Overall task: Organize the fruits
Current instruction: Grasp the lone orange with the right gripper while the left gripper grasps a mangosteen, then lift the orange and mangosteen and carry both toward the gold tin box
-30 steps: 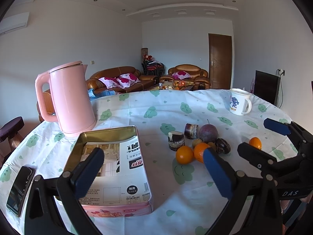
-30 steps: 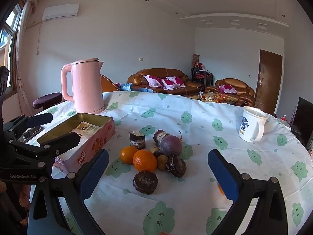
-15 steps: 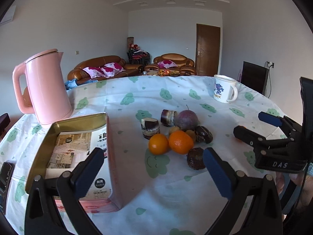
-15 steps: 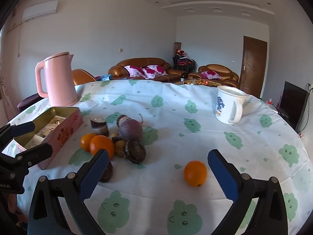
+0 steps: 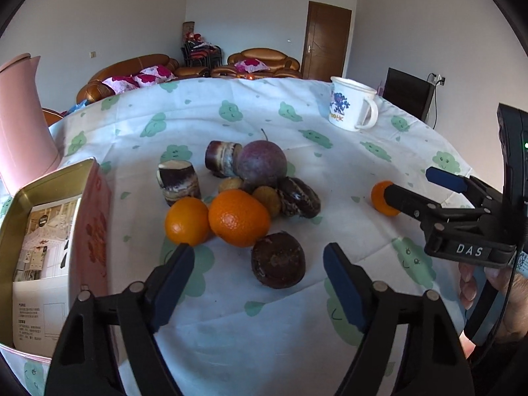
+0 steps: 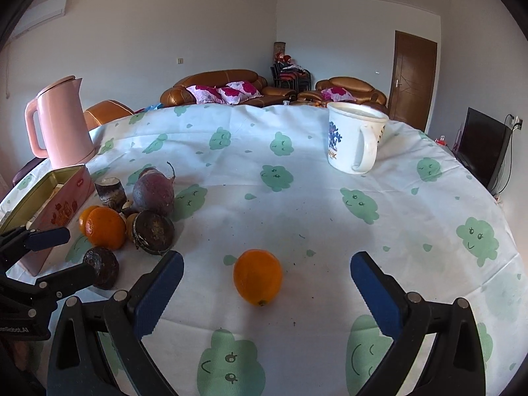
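Two claws are coming down over the fruit on the table [image 6: 330, 231], so this looks like the reaching step, with nothing picked up yet.

The left gripper [image 5: 257, 274] is closing. The dark round fruit [image 5: 278, 260] sits just ahead of its blue pads, near the gap but not pinched. Behind it lies the fruit pile [image 5: 244, 191]: two oranges, a big purple fruit and some dark brown pieces, all bunched and touching.

The right gripper [image 6: 264, 287] is spread wide. The lone orange [image 6: 258, 276] lies on the cloth right between its pads, well apart from the pile. Neither pad presses on it.

Next, I think each claw must slide a bit further, so its fruit sits fully between the pads, and then squeeze gently. The open pink tin [image 5: 49, 241] beside the pile may be where the fruit goes, but I cannot be sure.

The left view shows inside the tin, where paper lies. The right view shows only its side. The right view shows the whole pink kettle [image 6: 59, 125] and the white mug [image 6: 354, 138] up close.
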`<state>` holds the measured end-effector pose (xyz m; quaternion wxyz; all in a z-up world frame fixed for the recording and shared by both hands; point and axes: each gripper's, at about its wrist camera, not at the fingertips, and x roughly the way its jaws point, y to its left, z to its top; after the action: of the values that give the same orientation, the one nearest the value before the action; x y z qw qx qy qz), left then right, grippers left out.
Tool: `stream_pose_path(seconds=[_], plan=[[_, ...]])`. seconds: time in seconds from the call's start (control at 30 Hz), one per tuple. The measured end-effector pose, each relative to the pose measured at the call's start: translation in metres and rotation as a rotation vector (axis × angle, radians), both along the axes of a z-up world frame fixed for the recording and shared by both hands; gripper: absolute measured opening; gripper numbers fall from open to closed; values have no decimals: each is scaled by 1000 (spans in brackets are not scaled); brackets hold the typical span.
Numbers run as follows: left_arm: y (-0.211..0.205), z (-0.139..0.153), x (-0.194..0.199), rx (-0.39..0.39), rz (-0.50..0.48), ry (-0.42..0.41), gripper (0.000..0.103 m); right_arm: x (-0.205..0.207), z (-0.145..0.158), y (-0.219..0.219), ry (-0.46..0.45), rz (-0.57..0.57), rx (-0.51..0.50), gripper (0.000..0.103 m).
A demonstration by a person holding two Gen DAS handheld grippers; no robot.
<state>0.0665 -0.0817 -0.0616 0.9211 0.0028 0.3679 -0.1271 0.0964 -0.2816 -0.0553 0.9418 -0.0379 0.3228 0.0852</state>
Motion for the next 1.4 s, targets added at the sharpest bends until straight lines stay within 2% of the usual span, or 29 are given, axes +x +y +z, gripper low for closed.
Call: stream_pose_path(seconds=[0.07,0.13,0.2,0.3,0.43,0.5,0.6,0.63,0.8,0.97,1.2,1.4], plan=[[-2,-2,2,-1,-14,12,71,4,-3,0,27,9,11,102],[-4,-5,5,0,-22,32,70,7,-5,0,54,17,21,99],[-6,-9,9,-7,-37,57,65,11,-9,-2,84,24,37,79],[-8,-14,13,-13,-49,91,58,19,-15,-3,142,38,62,72],[-9,-15,16,-25,-58,104,55,19,-17,4,155,75,50,64],[-8,-16,16,-27,-59,107,49,22,-20,5,177,88,50,50],[-6,-16,17,-42,-60,108,43,23,-22,5,187,101,63,37],[-5,-16,18,-49,-66,109,39,22,-21,6,184,107,63,37],[-3,-15,16,-60,-70,100,39,19,-20,9,174,132,52,37],[-3,-11,12,-59,-72,69,39,12,-14,12,122,128,28,36],[0,-6,5,-66,-73,13,39,-1,-6,18,55,154,54,36],[6,-1,0,-65,-53,-28,39,-12,-3,33,29,197,50,37]])
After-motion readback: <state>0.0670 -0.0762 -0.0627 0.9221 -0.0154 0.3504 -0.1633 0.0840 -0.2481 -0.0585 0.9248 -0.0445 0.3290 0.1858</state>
